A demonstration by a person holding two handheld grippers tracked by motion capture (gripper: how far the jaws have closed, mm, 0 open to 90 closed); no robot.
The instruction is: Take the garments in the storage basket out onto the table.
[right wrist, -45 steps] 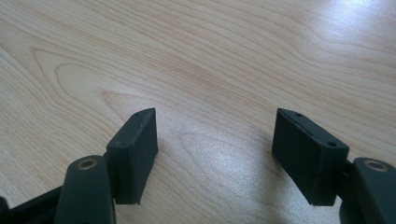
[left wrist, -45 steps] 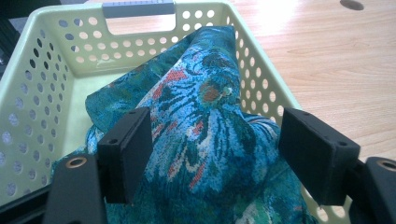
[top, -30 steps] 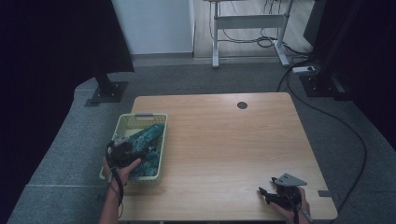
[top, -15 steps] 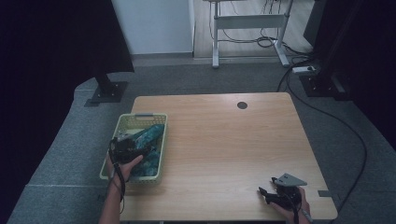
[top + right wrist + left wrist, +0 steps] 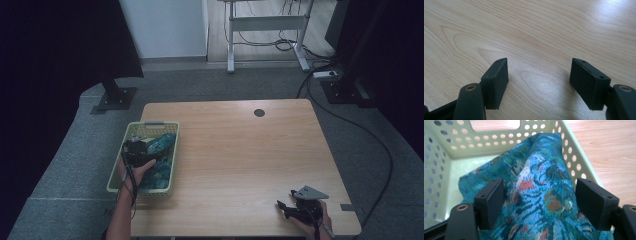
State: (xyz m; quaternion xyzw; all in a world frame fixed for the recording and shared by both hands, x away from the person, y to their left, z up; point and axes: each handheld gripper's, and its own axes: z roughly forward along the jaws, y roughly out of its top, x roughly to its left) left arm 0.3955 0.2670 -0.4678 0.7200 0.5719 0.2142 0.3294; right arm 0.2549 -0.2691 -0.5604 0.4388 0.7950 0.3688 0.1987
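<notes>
A pale green perforated basket (image 5: 131,135) (image 5: 574,155) sits at the table's left edge and holds a crumpled teal patterned cloth (image 5: 161,144) (image 5: 541,185). My left gripper (image 5: 136,150) (image 5: 540,202) is down inside the basket, open, its jaws straddling a raised fold of the cloth without pinching it. My right gripper (image 5: 286,207) (image 5: 539,82) rests low over the bare wooden tabletop (image 5: 536,30) near the front right corner, open, with nothing between its jaws.
The wooden table (image 5: 240,150) has a round cable hole (image 5: 259,113) near its far edge. Beyond it stand a desk frame (image 5: 265,35) with cables and a black monitor foot (image 5: 114,97) on grey carpet. Dark screens flank both sides.
My left gripper has moved forward and down within the basket, onto the cloth. The right gripper has stayed put.
</notes>
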